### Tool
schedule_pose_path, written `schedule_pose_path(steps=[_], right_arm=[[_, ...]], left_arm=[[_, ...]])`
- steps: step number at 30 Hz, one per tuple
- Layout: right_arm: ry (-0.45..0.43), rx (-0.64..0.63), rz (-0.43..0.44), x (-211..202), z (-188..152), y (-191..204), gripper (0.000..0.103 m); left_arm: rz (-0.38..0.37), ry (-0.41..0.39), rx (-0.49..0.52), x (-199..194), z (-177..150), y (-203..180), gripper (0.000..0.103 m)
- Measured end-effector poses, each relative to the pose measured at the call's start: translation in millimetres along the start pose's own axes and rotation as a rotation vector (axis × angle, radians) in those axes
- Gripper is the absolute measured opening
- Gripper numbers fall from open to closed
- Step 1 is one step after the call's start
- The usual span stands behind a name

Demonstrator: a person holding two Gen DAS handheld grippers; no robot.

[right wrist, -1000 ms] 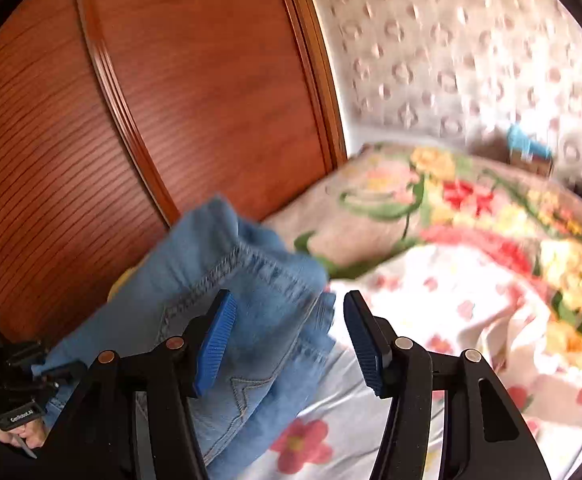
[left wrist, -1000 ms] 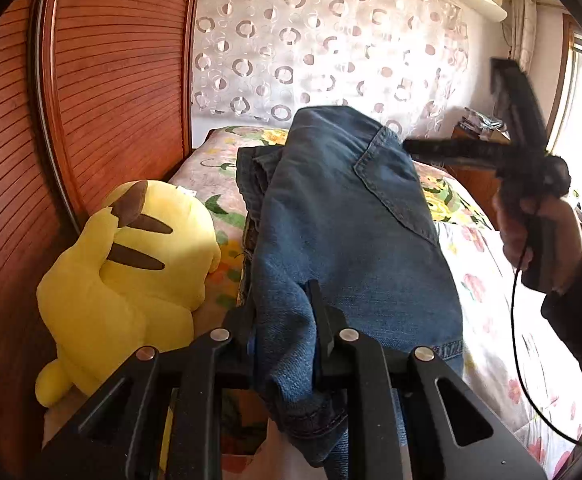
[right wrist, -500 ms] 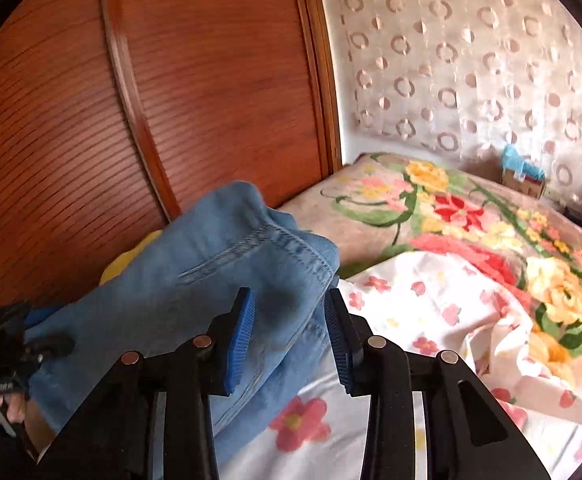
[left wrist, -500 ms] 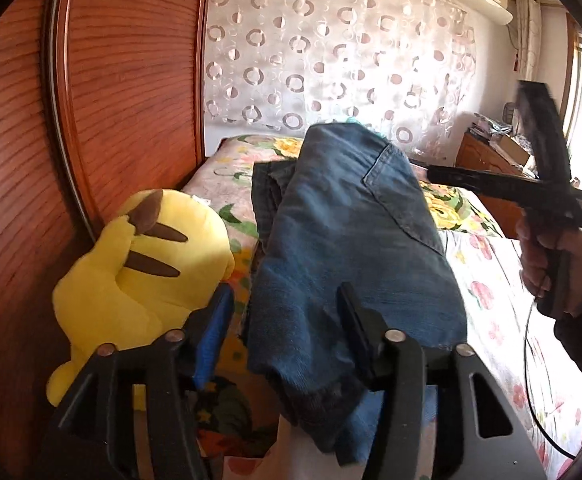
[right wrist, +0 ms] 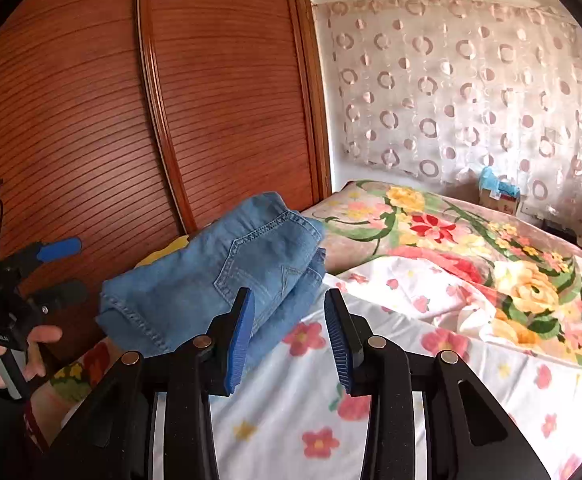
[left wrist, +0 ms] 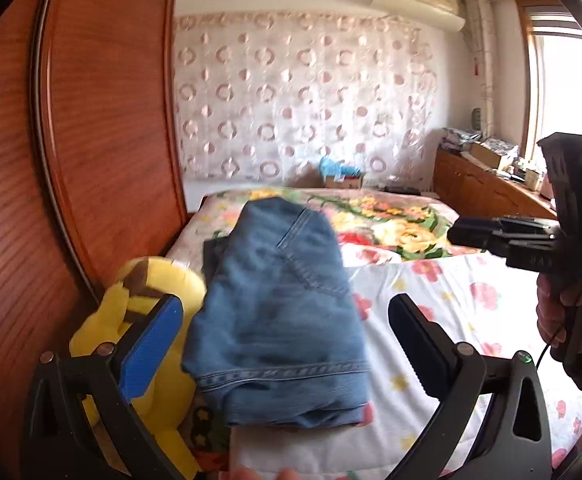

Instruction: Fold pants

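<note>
Pants: the blue jeans (left wrist: 275,320) lie in a short, thick pile on the bed (left wrist: 451,312). In the left view they sit right out in front, in the gap between the two jaws, but not touching them.
Left gripper: the left gripper (left wrist: 287,344) has its jaws spread wide. It holds nothing.
Right gripper: the right gripper (right wrist: 289,324) has its jaws apart too, with nothing in between. The pants are just past its left jaw and off to that side.
Done: the jeans look folded over a few times, with layers stacked up. A back pocket shows on top.
Left to do: it looks like almost nothing. Maybe a pat to make the pile flat, since the near edge looks a bit lumpy.
Which way it points: the long side of the pile runs straight away from the left jaws, toward the far wall. A stitched hem lies at the near end, and the rounded fold is at the far end.
Next to it: a yellow plush toy (left wrist: 143,320) sits by the left jaw, touching the pants' side.
</note>
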State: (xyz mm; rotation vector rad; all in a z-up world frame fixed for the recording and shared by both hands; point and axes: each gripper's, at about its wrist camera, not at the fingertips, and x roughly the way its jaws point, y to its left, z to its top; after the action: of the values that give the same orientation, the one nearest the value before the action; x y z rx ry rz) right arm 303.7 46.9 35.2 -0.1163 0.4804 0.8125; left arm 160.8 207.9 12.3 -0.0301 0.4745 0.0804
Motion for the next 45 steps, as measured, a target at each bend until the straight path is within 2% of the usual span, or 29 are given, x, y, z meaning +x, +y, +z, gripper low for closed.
schedule_pose_path(steps=[7, 9, 13, 19, 23, 32, 37, 45], right_arm=[[-0.046, 0.025, -0.058, -62, -19, 3, 0.038], [-0.056, 0.032, -0.083, -74, -25, 5, 0.046], [-0.09, 0.05, -0.128, -116, -40, 7, 0.049], [-0.113, 0.074, -0.189, -164, -57, 14, 0.059], [-0.12, 0.091, -0.233, -182, -67, 21, 0.069], [-0.182, 0.113, -0.365, -234, -73, 43, 0.069], [-0.206, 0.121, -0.403, -256, -73, 57, 0.07], [-0.23, 0.131, -0.455, -259, -87, 82, 0.075]], left_arm=[[-0.019, -0.033, 0.045, -25, 12, -35, 0.103], [-0.035, -0.034, 0.047, -29, 13, -46, 0.103], [-0.067, -0.038, 0.068, -39, 11, -72, 0.103], [-0.104, -0.058, 0.081, -56, 7, -109, 0.103], [-0.105, -0.049, 0.095, -65, 5, -133, 0.103], [-0.12, -0.06, 0.099, -90, 5, -165, 0.103], [-0.145, -0.086, 0.097, -111, 10, -179, 0.103], [-0.145, -0.103, 0.109, -127, 14, -194, 0.103]])
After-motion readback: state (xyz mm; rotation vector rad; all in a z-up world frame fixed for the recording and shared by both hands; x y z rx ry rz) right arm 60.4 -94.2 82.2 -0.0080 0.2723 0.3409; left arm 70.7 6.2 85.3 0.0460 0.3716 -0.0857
